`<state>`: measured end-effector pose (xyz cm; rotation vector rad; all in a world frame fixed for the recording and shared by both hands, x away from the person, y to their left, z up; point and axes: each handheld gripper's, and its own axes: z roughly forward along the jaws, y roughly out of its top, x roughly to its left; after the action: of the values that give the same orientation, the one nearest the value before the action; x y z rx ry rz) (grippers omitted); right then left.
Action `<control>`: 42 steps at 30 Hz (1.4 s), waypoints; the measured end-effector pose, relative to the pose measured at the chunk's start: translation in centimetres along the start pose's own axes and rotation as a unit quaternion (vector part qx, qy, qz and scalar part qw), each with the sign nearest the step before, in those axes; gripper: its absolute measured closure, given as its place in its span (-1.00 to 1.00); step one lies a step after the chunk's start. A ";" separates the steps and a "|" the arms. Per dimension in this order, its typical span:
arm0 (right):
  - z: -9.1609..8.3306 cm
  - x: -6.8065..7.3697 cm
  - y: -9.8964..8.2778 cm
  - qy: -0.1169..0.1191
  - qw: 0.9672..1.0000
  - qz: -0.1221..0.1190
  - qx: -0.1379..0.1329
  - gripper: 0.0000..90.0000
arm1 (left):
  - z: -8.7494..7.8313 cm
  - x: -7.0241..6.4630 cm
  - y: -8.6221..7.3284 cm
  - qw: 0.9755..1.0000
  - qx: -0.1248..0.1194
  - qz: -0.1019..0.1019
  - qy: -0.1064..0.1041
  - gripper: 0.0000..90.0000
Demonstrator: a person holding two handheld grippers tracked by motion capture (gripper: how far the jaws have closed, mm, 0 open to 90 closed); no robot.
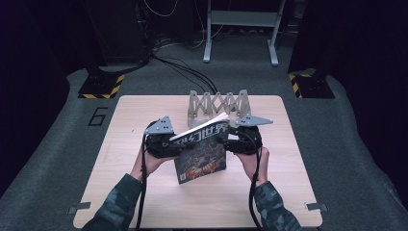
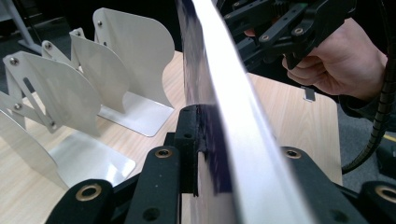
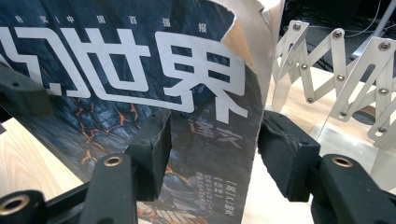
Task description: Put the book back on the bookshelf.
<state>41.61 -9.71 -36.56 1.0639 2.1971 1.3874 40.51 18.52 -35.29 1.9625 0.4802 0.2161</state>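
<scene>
Black jaws of the left gripper are seen clamped on the edge of a paperback book, one pad pressed flat against the dark cover. In the right gripper view, the right gripper is closed across the book's spine corner, its pads set on the front cover and the back. From the high view, the book is held upright between both grippers, above the middle of the wooden table, with its top tilted toward the expandable metal book rack standing just behind it. The left gripper and right gripper are seen at the book's two sides.

A slip is judged the main risk: the left grip looks shallow, taken near the edge, so the glossy cover could slide out if it is loosened further or the book is swung. The torn, curled corner of the cover could be caught on a rack divider and creased or ripped further. If the book is brought in askew, the light rack could be pushed or tipped.
</scene>
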 end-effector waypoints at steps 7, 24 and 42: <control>0.0 0.0 0.1 0.001 1.000 0.000 0.000 -0.02 | 0.1 0.1 1.5 1.000 0.015 0.004 0.003 0.59; -0.1 0.1 0.2 0.002 1.000 0.004 0.002 -0.02 | 0.8 0.1 4.0 0.999 0.039 0.012 0.019 0.65; -1.5 -2.5 -4.2 -0.072 0.997 0.014 0.022 -0.32 | 0.6 -0.8 4.2 0.998 0.048 0.032 0.021 0.82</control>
<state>40.64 -13.53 -39.80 1.1760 2.1255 1.2362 40.97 16.12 -31.75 2.0728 0.4638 0.2795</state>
